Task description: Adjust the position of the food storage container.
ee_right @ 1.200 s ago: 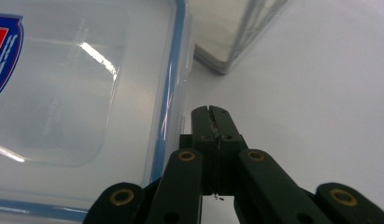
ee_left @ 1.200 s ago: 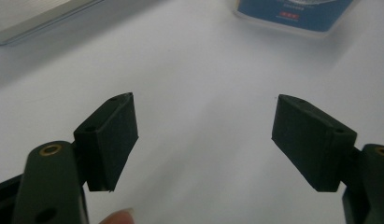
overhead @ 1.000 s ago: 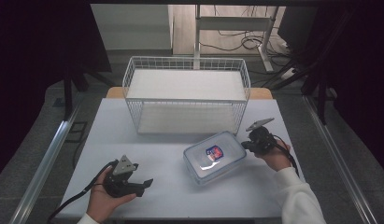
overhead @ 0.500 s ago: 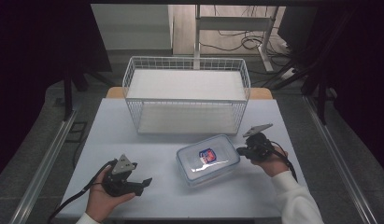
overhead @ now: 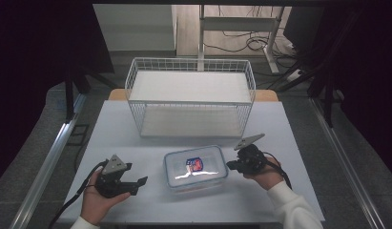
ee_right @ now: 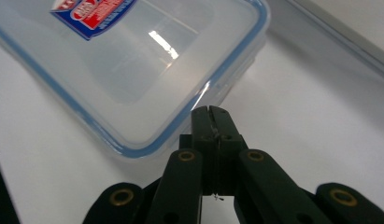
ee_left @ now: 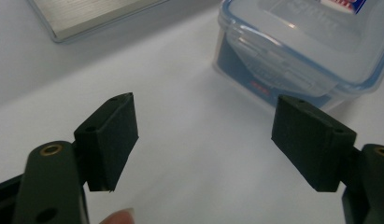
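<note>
A clear plastic container (overhead: 196, 167) with a blue-rimmed lid and a red and blue label lies flat on the white table (overhead: 289, 129), in front of the wire basket (overhead: 191, 95) and between the two hands. The right gripper (overhead: 230, 165) sits just beside the container's right edge; its jaws are pressed together with nothing between them, and in the right gripper view (ee_right: 211, 112) their tips meet the blue rim at the lid's edge. The left gripper (overhead: 142, 181) rests low on the table off to the container's left, apart from it, jaws spread and empty; in the left gripper view (ee_left: 203, 135) the container's latched side (ee_left: 292, 60) lies just beyond them.
</note>
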